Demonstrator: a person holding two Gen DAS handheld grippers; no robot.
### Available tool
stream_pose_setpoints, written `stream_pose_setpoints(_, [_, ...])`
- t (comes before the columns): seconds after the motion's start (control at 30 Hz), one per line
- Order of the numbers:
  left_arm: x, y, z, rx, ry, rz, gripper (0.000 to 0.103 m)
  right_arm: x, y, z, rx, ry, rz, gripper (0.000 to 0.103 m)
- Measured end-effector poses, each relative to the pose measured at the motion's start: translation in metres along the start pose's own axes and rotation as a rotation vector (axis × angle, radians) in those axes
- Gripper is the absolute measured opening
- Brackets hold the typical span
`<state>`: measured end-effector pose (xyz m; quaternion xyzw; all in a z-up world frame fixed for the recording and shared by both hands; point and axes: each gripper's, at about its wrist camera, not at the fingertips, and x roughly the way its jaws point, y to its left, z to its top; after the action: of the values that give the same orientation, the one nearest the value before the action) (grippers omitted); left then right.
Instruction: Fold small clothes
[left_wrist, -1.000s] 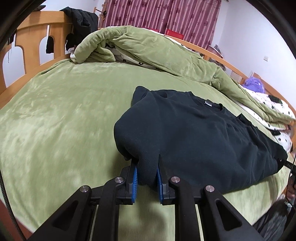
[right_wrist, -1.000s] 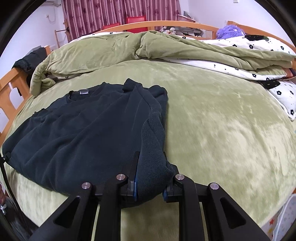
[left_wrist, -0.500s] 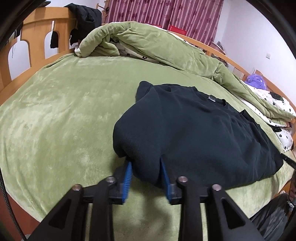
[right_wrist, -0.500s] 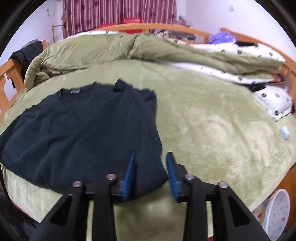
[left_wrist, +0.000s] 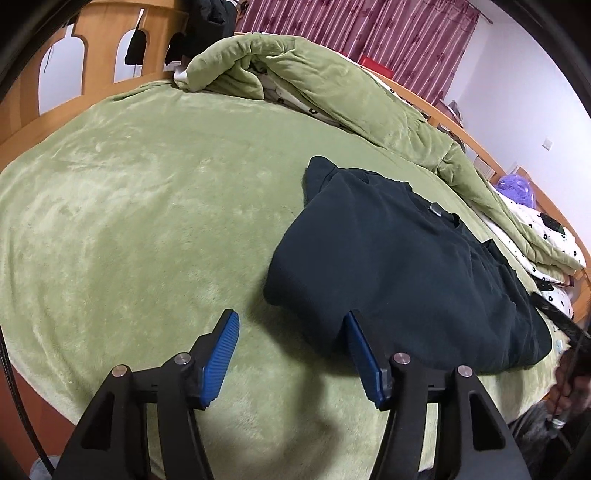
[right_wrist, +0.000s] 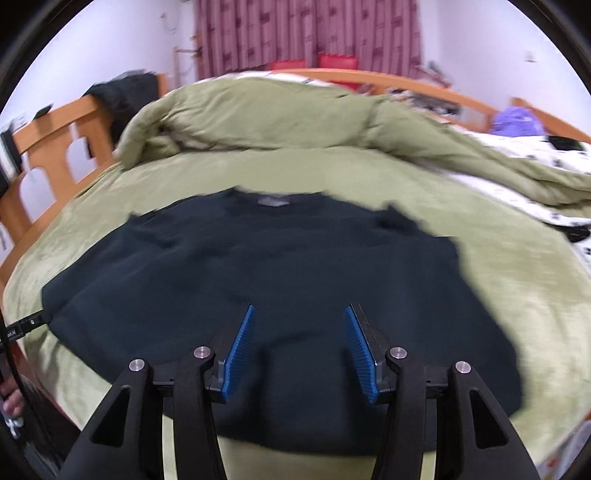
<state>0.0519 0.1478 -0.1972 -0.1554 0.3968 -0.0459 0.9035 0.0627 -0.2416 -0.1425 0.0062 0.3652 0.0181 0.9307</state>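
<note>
A dark, near-black sweater (left_wrist: 399, 273) lies flat on the green bed cover (left_wrist: 147, 206), neckline with a small grey label (left_wrist: 436, 210) pointing toward the rumpled bedding. Both sleeves are folded in over the body, giving a roughly rectangular shape; its hem sits near the bed's front edge

The sweater (left_wrist: 399, 266) is black, the bed (left_wrist: 147, 206) cover moss green, the curtains (left_wrist: 354, 40) maroon-striped, the pads (left_wrist: 221, 356) blue.

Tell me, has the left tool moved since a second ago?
Yes. The left tool has opened, let go of the black sweater and slid left of its hem, over the green bedspread.
</note>
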Motion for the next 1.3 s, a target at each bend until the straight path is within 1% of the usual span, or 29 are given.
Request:
stream_pose_setpoints(0.07, [-0.002,0.003,0.0,-0.002,0.001,-0.004,0.059,0.02,0.028,-0.001,-0.035,0.018,0.022,0.05])
stream_pose_setpoints(0.13, [-0.004,0.008,-0.001,-0.007,0.007,-0.013,0.059,0.041,0.049,-0.002,-0.054,0.048,0.018,0.05])
stream_pose_setpoints(0.23, [-0.004,0.017,-0.002,-0.019,0.014,-0.022,0.059,0.074,0.063,-0.002,-0.046,0.114,-0.059,0.05])
stream_pose_setpoints(0.27, [-0.003,0.019,-0.001,-0.022,0.016,-0.025,0.059,0.082,0.064,-0.002,-0.034,0.12,-0.08,0.05])
stream_pose_setpoints(0.37, [0.001,0.025,-0.002,-0.041,0.025,-0.039,0.059,0.092,0.065,0.0,-0.009,0.102,-0.11,0.05])
stream_pose_setpoints(0.5, [0.001,0.03,0.001,-0.055,0.022,-0.053,0.059,0.086,0.067,0.0,-0.017,0.113,-0.129,0.05])
stream_pose_setpoints(0.57, [-0.002,0.032,0.003,-0.054,0.009,-0.034,0.059,0.075,0.075,0.001,-0.05,0.099,-0.107,0.05])
stream_pose_setpoints(0.67, [-0.005,0.039,0.009,-0.061,-0.003,-0.013,0.059,0.053,0.101,0.007,-0.09,0.039,-0.049,0.051])
stream_pose_setpoints(0.73, [-0.009,0.048,0.014,-0.066,-0.013,0.004,0.059,0.042,0.122,0.012,-0.123,0.013,-0.001,0.053])
stream_pose_setpoints(0.8, [-0.017,0.059,0.02,-0.072,-0.034,0.041,0.059,0.035,0.152,0.015,-0.159,-0.008,0.062,0.058])
stream_pose_setpoints(0.83, [-0.02,0.064,0.023,-0.072,-0.04,0.058,0.059,0.033,0.164,0.015,-0.171,-0.009,0.089,0.06])
stream_pose_setpoints(0.9, [-0.028,0.076,0.029,-0.063,-0.058,0.119,0.059,0.031,0.194,0.011,-0.202,-0.001,0.146,0.06])
stream_pose_setpoints(0.97, [-0.034,0.085,0.033,-0.053,-0.072,0.164,0.059,0.029,0.226,0.004,-0.231,0.009,0.212,0.061])
stream_pose_setpoints(1.07, [-0.042,0.1,0.04,-0.043,-0.08,0.212,0.059,0.026,0.265,-0.01,-0.278,0.016,0.275,0.07])
stream_pose_setpoints(1.13, [-0.047,0.11,0.042,-0.049,-0.08,0.221,0.059,0.028,0.291,-0.022,-0.323,0.02,0.282,0.071])
stream_pose_setpoints(1.2, [-0.05,0.117,0.043,-0.054,-0.08,0.22,0.059,0.034,0.308,-0.034,-0.363,0.031,0.269,0.071])
stream_pose_setpoints(1.23, [-0.051,0.119,0.043,-0.052,-0.081,0.224,0.059,0.038,0.315,-0.039,-0.384,0.032,0.25,0.071])
stream_pose_setpoints(1.3, [-0.051,0.12,0.044,-0.047,-0.083,0.228,0.059,0.046,0.325,-0.049,-0.428,0.019,0.171,0.072])
